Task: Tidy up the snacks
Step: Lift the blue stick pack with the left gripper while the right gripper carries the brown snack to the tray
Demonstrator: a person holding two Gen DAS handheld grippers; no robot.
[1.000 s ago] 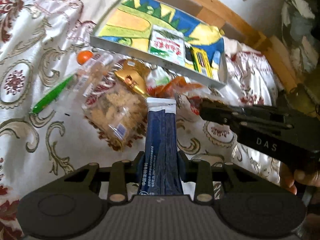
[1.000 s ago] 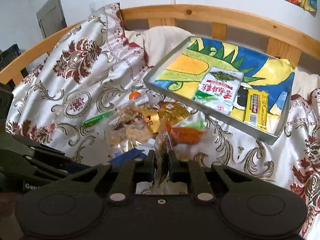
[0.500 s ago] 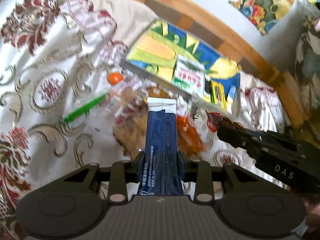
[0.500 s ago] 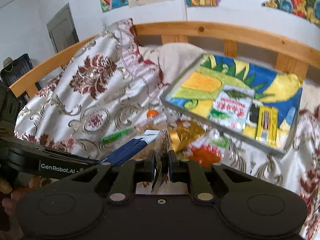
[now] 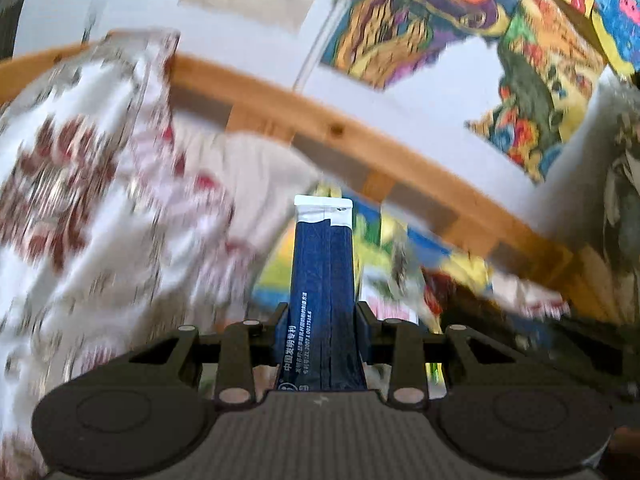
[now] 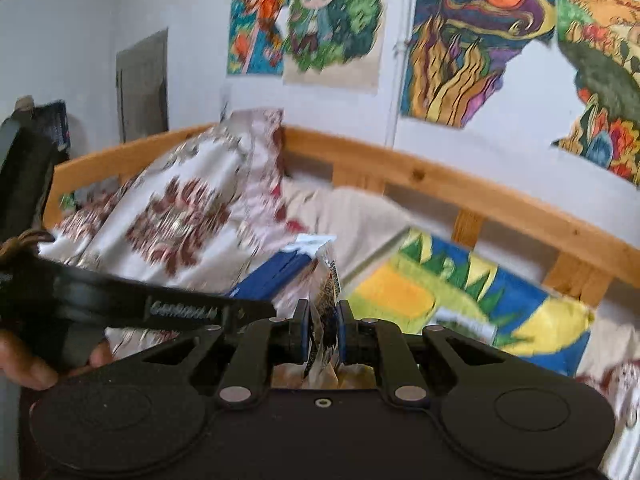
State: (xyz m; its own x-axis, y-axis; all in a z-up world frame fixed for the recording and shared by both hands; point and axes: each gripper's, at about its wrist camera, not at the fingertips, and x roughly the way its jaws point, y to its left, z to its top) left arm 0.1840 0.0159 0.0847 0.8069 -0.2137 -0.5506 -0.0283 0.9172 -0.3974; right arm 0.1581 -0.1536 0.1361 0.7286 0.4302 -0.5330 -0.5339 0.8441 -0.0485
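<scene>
— While my left gripper (image 5: 322, 316) clamps the blue stick pack (image 5: 323, 280), where does it sit?
— Upright between the jaws, white end outward. My right gripper (image 6: 324, 324) pinches a crinkly wrapper (image 6: 326, 312); the box (image 6: 460, 296) lies beyond.

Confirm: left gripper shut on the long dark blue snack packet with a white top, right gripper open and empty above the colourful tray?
Not quite. The right gripper is not open and empty: the right wrist view shows its jaws closed on a crinkly clear snack packet. The left gripper is indeed shut on the long dark blue snack packet.
</scene>
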